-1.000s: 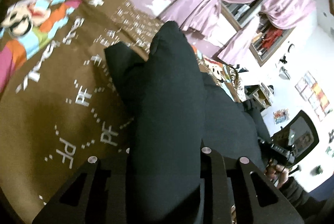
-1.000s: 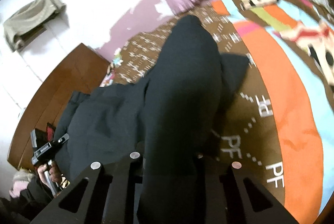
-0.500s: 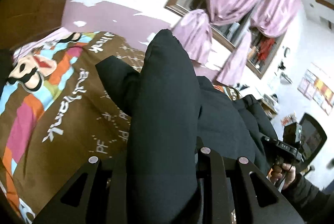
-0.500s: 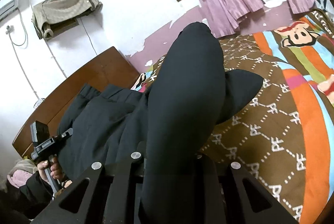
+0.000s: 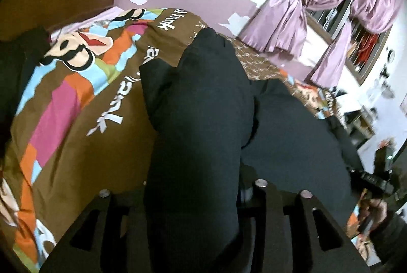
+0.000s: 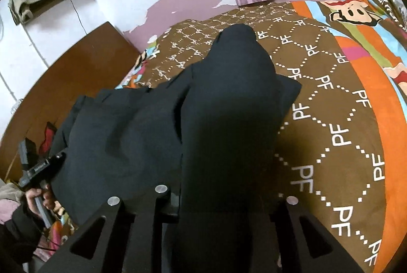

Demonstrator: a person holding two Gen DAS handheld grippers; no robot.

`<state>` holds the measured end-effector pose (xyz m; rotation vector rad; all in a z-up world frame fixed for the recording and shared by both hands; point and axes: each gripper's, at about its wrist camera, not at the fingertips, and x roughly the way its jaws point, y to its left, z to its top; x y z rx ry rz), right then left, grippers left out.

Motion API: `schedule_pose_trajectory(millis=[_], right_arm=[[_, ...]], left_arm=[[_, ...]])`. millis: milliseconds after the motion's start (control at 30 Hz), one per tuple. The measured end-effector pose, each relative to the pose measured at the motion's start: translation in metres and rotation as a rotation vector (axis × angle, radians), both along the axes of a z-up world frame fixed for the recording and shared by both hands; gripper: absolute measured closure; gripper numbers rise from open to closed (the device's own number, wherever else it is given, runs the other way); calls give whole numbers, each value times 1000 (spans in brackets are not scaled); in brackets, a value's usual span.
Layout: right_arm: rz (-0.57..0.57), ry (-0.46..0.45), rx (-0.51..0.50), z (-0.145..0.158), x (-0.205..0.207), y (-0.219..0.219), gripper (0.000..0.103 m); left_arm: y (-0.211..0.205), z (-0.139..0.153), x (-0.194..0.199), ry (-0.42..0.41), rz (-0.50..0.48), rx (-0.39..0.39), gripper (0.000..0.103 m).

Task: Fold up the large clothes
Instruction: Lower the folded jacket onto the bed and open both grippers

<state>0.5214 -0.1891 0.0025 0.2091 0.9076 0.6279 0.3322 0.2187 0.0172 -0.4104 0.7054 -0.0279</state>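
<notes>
Black garment (image 5: 203,120) soft, floppy, bulky, so grab edge bunches. Left gripper (image 5: 195,209) and right gripper (image 6: 223,209) both opening, thick fabric still between fingers, over bedspread (image 6: 330,120).

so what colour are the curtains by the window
Lilac-pink, satin-looking curtains, clearest in the left wrist view.
</notes>
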Motion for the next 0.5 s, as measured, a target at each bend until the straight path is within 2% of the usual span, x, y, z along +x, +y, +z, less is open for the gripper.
schedule_pose_trajectory(millis=[67, 100, 133, 167, 233, 267, 300, 333, 433, 500], right_arm=[[-14, 7, -18, -2, -2, 0, 76], [-22, 13, -34, -4, -3, 0, 70], [-30, 14, -51, -3, -2, 1, 60], [-44, 12, -76, -4, -4, 1, 55], [-75, -1, -111, -3, -8, 0, 36], [-88, -5, -121, -3, -9, -1, 31], [-106, -11, -134, -3, -12, -2, 21], [-124, -20, -147, -2, -14, -3, 15], [-171, -84, -177, 8, -27, -5, 8], [-194, -127, -180, 16, -37, -6, 3]], left_arm=[[-1, -3, 0, 12, 28, 19, 54], [-1, -6, -2, 22, 50, 24, 50], [-1, -9, -3, 34, 74, 23, 43], [0, -11, -3, 45, 91, 23, 34], [1, -13, -3, 68, 134, 41, 25], [0, -14, -4, 75, 155, 58, 24], [-1, -12, -4, 77, 168, 71, 23], [-2, -11, -6, 77, 183, 87, 20], [-12, -5, -11, 55, 229, 158, 4], [-21, 1, -18, 8, 246, 198, 4]])
